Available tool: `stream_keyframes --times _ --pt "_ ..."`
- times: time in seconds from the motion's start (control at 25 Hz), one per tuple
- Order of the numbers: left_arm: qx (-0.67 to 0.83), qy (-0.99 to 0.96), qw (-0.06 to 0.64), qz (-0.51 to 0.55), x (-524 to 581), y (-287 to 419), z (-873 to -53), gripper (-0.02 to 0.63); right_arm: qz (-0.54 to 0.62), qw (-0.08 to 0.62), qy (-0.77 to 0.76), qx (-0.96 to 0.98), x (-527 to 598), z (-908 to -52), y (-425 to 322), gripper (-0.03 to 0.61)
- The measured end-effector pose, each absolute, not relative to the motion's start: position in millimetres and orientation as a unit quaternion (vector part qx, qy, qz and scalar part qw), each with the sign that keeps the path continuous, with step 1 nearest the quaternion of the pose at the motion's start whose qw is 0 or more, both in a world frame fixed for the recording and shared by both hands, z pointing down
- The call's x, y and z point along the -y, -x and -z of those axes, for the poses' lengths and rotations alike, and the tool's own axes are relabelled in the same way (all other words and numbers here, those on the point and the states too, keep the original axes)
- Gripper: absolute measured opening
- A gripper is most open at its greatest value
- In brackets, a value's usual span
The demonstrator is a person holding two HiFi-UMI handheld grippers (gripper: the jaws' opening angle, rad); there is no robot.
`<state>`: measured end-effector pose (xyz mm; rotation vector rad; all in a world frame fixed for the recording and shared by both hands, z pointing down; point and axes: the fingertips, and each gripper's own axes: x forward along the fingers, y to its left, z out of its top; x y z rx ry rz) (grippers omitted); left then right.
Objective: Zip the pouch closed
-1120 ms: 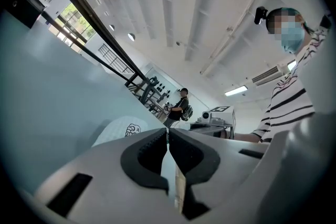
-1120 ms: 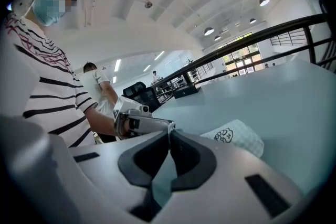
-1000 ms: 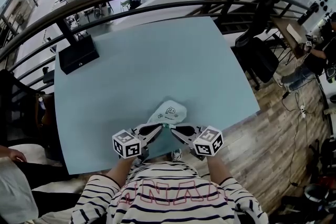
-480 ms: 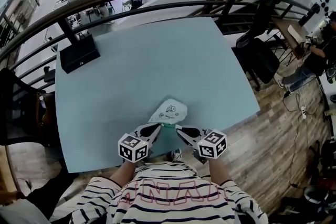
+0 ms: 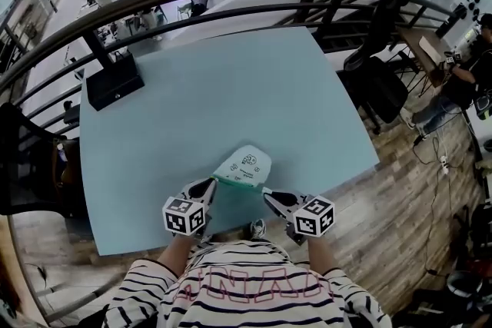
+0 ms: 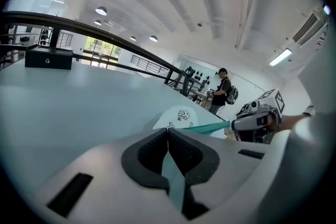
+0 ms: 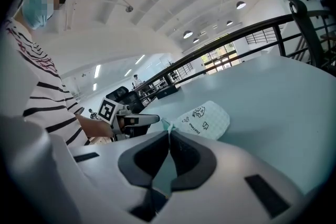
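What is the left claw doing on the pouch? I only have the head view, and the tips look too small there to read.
Observer: In the left gripper view the left claw is shut, its tips pinching a corner of the white pouch.
Operator: And the right one?
Observer: The right gripper view shows the right claw shut as well, with a teal bit of the zip edge caught at its tips.
Operator: Does the zip edge sag between them?
Observer: No. Seen side-on in the left gripper view, it runs in a straight line across to the right claw.
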<state>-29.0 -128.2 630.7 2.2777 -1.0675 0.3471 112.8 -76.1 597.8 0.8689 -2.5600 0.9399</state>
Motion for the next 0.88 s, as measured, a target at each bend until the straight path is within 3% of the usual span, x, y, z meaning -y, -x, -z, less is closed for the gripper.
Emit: stream_keyframes --times 0.88 --pt "0.402 -0.856 0.237 -0.222 136 39 -643 0.028 -0.336 0.172 -0.283 0.882 69 -620 -106 0.035"
